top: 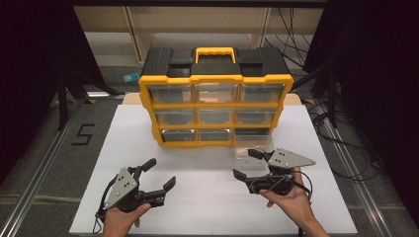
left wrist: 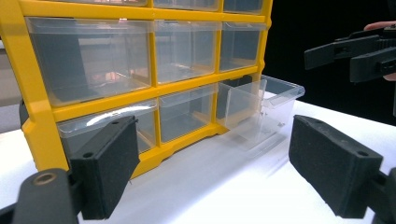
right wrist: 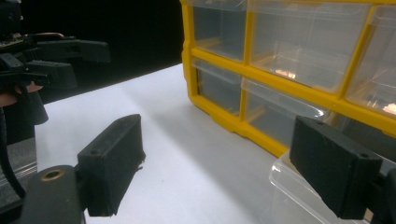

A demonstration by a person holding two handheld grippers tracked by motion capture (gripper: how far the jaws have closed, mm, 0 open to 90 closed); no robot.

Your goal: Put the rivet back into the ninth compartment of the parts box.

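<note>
On white table point(top: 207, 207), both tongs agape, clear drawer point(top: 253, 147) out

The organiser cabinet point(top: 215, 94) has a glossy yellow plastic frame with a matt black plastic top, and its drawers, including the pulled-out bottom-right drawer point(left wrist: 261, 109), are clear, smooth, shiny plastic that catches reflections. The table surface point(top: 197, 207) looks matt white, smooth and paper-like, without glare. The left gripper point(top: 159, 174) and right gripper point(top: 247, 164) have matt black, slightly grainy foam-like pads on black plastic bodies, each topped by a dull grey metal-looking plate with small fasteners.
</note>
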